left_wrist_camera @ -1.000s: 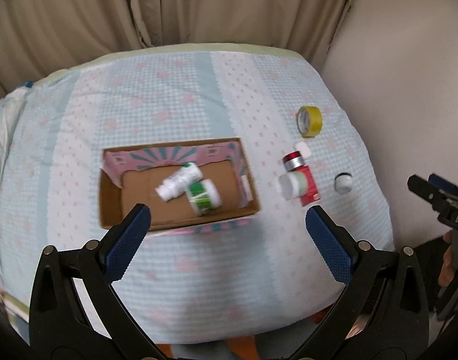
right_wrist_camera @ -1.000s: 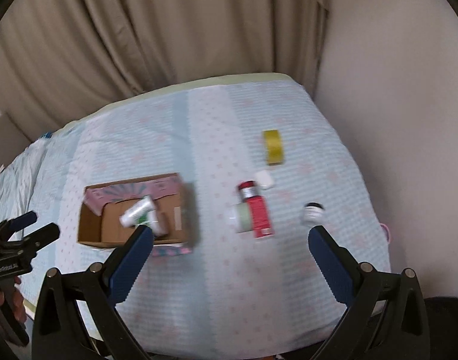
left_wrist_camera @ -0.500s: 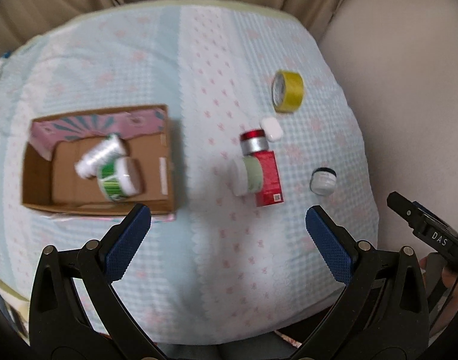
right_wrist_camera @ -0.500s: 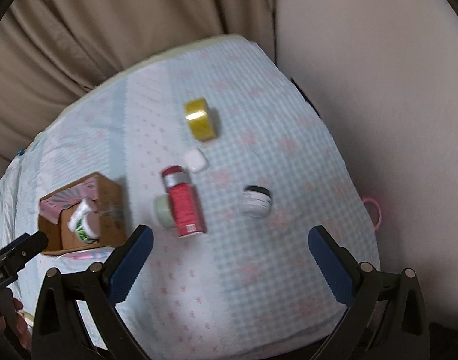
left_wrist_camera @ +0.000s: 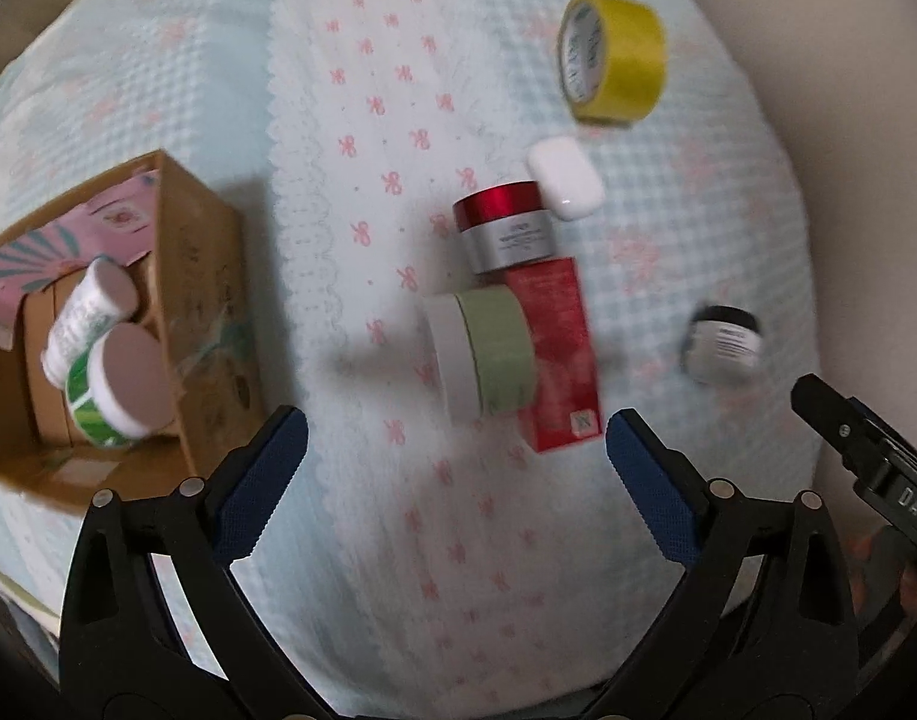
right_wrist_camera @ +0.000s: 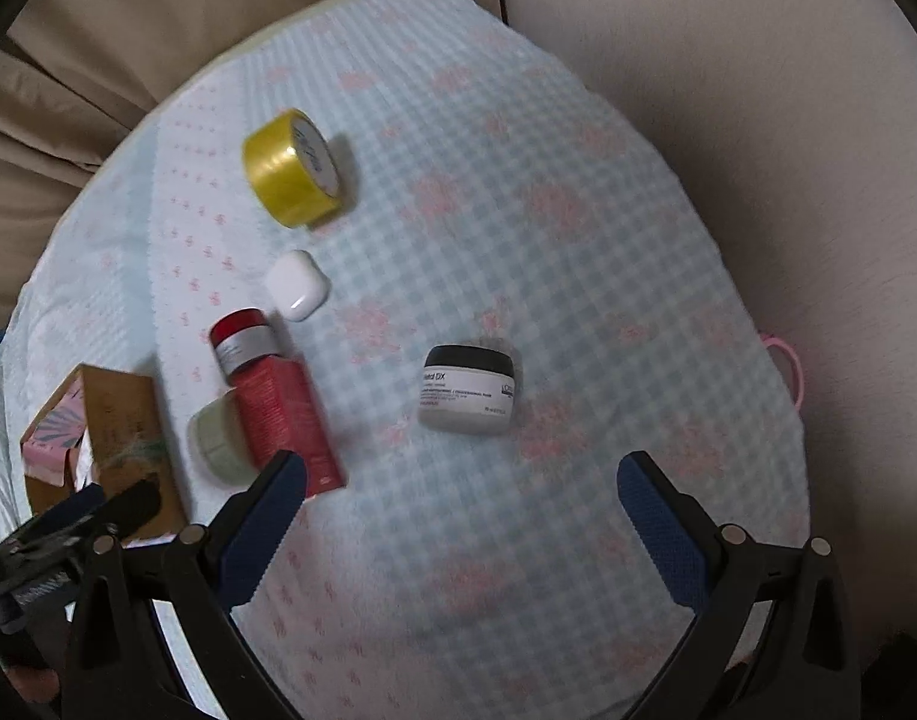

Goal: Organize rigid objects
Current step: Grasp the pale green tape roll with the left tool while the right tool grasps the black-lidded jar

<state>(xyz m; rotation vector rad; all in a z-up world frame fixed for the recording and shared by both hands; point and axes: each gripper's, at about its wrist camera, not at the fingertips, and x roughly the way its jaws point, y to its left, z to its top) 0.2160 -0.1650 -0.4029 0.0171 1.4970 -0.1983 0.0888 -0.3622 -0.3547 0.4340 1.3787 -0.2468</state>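
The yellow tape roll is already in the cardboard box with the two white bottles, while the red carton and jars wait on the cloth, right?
Not quite. The yellow tape roll lies out on the cloth, beyond the white case, not in the cardboard box. The left wrist view shows only the two white bottles in the box. The red carton and jars do wait on the cloth.

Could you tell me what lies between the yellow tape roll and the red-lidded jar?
A white earbud case lies between the tape roll and the jar, in both wrist views.
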